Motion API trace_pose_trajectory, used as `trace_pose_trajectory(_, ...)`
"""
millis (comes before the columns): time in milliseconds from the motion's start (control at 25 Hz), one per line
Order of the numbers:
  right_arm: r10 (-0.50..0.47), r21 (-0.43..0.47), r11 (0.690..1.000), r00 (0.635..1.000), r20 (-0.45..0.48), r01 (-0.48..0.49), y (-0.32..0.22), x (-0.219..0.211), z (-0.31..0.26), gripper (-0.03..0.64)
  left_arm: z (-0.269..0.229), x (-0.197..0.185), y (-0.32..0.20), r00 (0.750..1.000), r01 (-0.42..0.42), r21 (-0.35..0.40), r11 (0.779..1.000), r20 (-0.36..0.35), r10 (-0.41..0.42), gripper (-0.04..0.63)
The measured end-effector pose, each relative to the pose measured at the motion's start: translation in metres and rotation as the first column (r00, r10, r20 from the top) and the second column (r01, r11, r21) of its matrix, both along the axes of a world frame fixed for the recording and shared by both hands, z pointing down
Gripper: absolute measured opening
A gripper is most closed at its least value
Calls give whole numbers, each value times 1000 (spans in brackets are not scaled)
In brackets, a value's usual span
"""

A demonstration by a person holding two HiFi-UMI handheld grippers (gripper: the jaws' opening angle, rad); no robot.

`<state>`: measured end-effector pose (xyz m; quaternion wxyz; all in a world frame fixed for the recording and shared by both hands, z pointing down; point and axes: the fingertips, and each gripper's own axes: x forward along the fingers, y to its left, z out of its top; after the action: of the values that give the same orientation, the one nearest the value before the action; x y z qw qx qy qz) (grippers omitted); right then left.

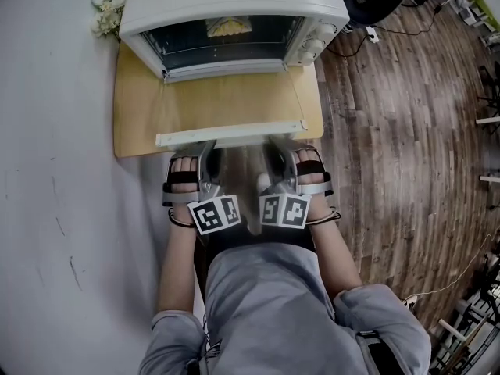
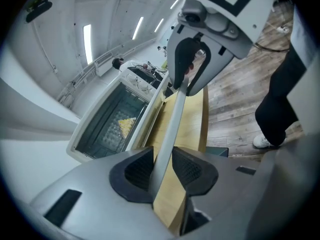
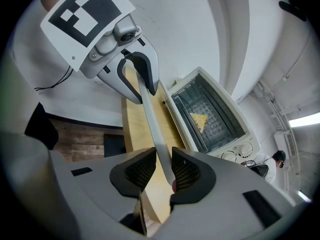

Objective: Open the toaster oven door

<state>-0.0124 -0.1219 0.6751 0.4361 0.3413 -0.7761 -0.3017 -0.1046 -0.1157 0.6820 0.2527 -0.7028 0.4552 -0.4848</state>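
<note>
While both pairs of jaws are clamped on the door handle point(image 1: 230, 133) (left gripper point(image 2: 162, 166) left of its centre, right gripper point(image 3: 161, 166) to the right), hold the two level so the bar doesn't twist. Follow the hinge arc downward; don't drag it toward yourself. Release only once the door point(image 1: 226, 104) rests by itself. It looks almost fully down, glass panel lying about flat over the wooden table point(image 1: 133, 123). The toaster oven point(image 1: 234, 2) is white, at the table's far edge, with its cavity exposed, a yellow wedge of food point(image 1: 226, 27) inside and knobs point(image 1: 316, 41) at right.
</note>
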Motion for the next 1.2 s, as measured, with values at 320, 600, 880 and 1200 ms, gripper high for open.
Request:
trace_pose_trajectory(320,3,-32,999,1000,15,-2,5,1,19,95,19,2,6,1000,-4,40,999,-9,5,106)
trace_pose_trajectory(600,-2,-99,995,999,47,6,8,0,31,98,34,4,12,999,-28,28,999,-25,29,110)
trace_pose_trajectory(880,-31,-116,993,1000,0,30,13,1,45,115,51,8,17,998,-64,-2,998,-16,64,178)
trace_pose_trajectory(1200,-12,-62,998,1000,-16,11,15,1,70,115,73,7,21,999,-41,34,999,-15,42,179)
